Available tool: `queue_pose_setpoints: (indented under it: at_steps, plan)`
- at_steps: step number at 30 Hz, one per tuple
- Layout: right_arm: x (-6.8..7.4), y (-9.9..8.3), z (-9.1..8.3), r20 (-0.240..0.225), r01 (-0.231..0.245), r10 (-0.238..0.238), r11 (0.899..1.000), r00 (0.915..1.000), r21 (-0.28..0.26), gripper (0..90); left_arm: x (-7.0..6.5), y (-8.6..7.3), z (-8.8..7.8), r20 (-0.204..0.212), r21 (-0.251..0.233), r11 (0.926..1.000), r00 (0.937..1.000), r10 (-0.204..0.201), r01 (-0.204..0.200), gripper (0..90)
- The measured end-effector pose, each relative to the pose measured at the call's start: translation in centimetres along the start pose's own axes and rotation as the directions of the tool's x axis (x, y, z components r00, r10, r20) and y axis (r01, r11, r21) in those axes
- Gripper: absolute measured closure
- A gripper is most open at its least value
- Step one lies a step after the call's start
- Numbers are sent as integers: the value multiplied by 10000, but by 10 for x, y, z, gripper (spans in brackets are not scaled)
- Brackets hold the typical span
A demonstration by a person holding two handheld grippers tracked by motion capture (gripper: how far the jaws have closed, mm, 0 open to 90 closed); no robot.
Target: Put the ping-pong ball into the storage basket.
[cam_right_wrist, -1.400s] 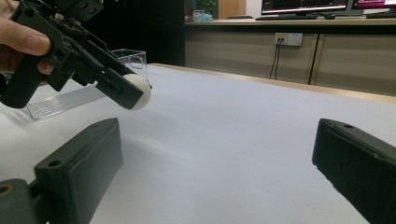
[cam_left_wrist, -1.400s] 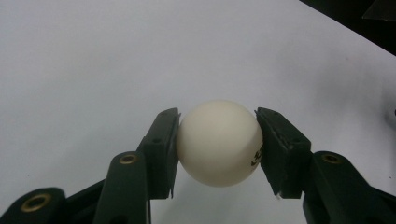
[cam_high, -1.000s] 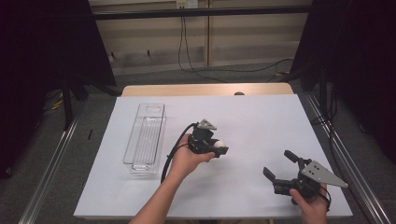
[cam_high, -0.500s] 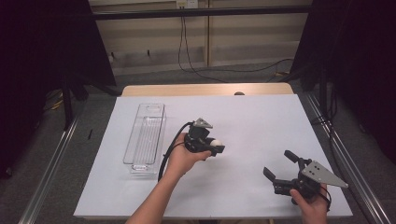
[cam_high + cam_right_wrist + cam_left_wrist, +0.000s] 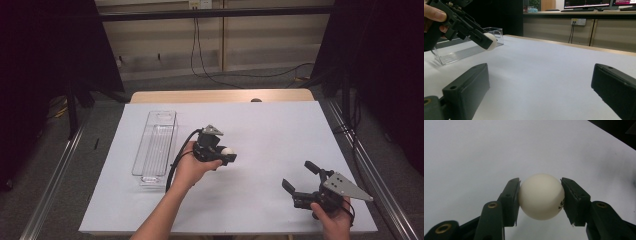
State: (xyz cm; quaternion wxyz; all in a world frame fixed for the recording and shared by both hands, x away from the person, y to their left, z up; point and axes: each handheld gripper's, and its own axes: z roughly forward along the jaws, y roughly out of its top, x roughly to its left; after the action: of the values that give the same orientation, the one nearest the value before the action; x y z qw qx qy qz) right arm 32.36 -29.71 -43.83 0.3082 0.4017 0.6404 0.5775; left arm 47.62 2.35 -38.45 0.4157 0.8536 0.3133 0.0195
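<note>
Looking from the left, I see a clear plastic tray [image 5: 155, 145] on the white tabletop [image 5: 270, 125]. Beside it, my left gripper [image 5: 226, 155] pinches a white ball [image 5: 541, 196] above the tabletop, fingers [image 5: 510, 200] closed across its middle. It looks light, smooth and easily crushed. My right gripper [image 5: 300, 176] rests wide open, empty.

The little off-white ball [image 5: 541, 196], smooth and round with a bit of dark print on one side, sits pinched between the left gripper [image 5: 226, 154]'s two black jaws, held up off the table [image 5: 280, 130] around its middle, a bit left of centre.
</note>
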Motion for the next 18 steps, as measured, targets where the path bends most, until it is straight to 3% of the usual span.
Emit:
queue_pose_setpoints:
  at_steps: [18]
  plan:
    - [0,0,0,48,-34,34,10000,10000,-15,14,7,1,-13,-134,28,10000,9999,-50,50,512]
